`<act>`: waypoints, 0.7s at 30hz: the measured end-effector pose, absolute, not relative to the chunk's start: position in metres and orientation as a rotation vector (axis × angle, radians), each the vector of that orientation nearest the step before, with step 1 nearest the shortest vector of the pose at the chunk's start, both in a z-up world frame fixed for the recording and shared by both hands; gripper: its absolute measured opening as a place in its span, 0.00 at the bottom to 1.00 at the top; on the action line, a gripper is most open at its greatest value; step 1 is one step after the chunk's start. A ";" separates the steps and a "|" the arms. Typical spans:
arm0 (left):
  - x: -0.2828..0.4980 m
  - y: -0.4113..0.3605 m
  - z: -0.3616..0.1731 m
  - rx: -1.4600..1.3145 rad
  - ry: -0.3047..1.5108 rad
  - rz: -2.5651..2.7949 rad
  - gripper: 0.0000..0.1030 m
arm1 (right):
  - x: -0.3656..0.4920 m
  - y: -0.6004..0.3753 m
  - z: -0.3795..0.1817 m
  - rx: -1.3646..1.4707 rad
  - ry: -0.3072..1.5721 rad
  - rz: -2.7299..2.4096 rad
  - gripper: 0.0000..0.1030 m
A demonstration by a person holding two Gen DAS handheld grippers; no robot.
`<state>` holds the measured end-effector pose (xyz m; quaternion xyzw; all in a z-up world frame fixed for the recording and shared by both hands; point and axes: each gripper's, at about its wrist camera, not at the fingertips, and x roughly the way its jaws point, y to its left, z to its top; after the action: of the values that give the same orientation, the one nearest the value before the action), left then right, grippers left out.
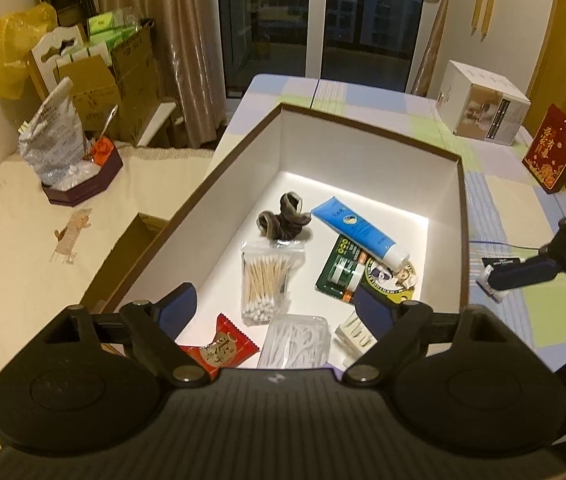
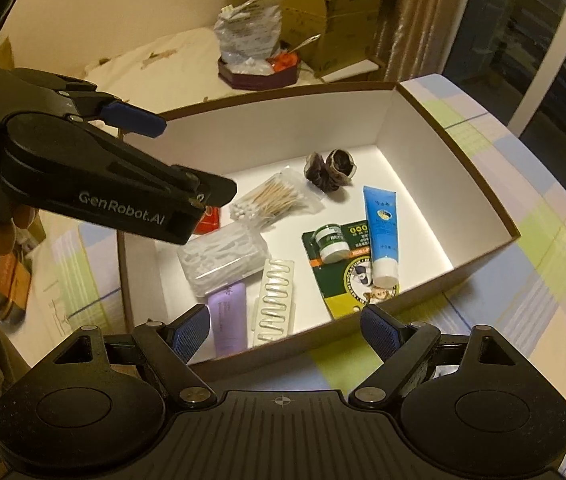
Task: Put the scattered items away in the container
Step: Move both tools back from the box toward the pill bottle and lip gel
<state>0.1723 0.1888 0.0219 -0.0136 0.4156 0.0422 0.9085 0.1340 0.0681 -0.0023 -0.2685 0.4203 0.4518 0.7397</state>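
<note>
1. Hovering over the near edge of the container (image 1: 367, 132), the left gripper (image 1: 275, 308) has its jaws spread wide and carries nothing. The right gripper (image 2: 283, 328) hangs just outside the box's near wall, jaws equally wide and empty.

2. Most items already lie on the box floor: the cotton swab bag (image 1: 269, 276) in the middle, the brown scrunchie (image 1: 283, 216) towards the far end, the blue tube (image 1: 359, 232) resting partly across the green card pack (image 1: 343, 268), the red sachet (image 1: 223, 344) by the near left corner, and the clear floss-pick case (image 2: 223, 258), purple tube (image 2: 229, 316) and white blister strip (image 2: 277, 300) along the near wall.

3. In the left wrist view, a small white object (image 1: 491, 280) sits on the checked tablecloth (image 1: 523, 312) just outside the box's right wall, beside the right gripper's fingertip. What it is I cannot tell.

4. By my judgement the tidying is nearly done, and that stray object is the likely remaining pick.

5. To do it well, bring the right gripper down squarely over the object, keep the jaws wide until both pads flank it, then close gently.

6. Lift clear of the wall's rim before moving across, and release low over a bare patch of floor, such as the far right corner, so nothing lands on the tube.

7. Keep the left gripper back from the box so the two tools do not collide.
</note>
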 end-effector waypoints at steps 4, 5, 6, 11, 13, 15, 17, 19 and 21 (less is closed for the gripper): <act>0.167 0.182 0.033 -0.017 0.833 0.098 0.87 | 0.127 0.057 0.002 -0.557 0.920 0.977 0.86; 0.165 0.181 0.035 -0.018 0.828 0.098 0.89 | 0.125 0.054 0.004 -0.548 0.918 0.972 0.86; 0.162 0.179 0.037 -0.018 0.824 0.098 0.91 | 0.123 0.050 0.005 -0.538 0.914 0.964 0.98; 0.147 0.174 0.046 -0.016 0.812 0.107 0.95 | 0.114 0.036 0.009 -0.492 0.905 0.941 1.00; 0.141 0.172 0.050 -0.025 0.807 0.111 0.96 | 0.110 0.030 0.009 -0.481 0.909 0.932 1.00; 0.133 0.170 0.054 -0.028 0.798 0.115 0.96 | 0.105 0.025 0.008 -0.481 0.910 0.922 1.00; 0.125 0.167 0.057 -0.034 0.794 0.116 0.97 | 0.101 0.022 0.007 -0.477 0.911 0.917 1.00; 0.118 0.164 0.061 -0.042 0.790 0.115 0.97 | 0.098 0.018 0.008 -0.471 0.911 0.911 1.00; 0.112 0.162 0.064 -0.047 0.787 0.117 0.97 | 0.094 0.014 0.010 -0.466 0.909 0.906 1.00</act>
<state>0.1116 0.1618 0.0637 -0.0228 0.3833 0.0571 0.9216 0.0943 0.0135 0.0101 -0.2155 0.4201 0.4185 0.7759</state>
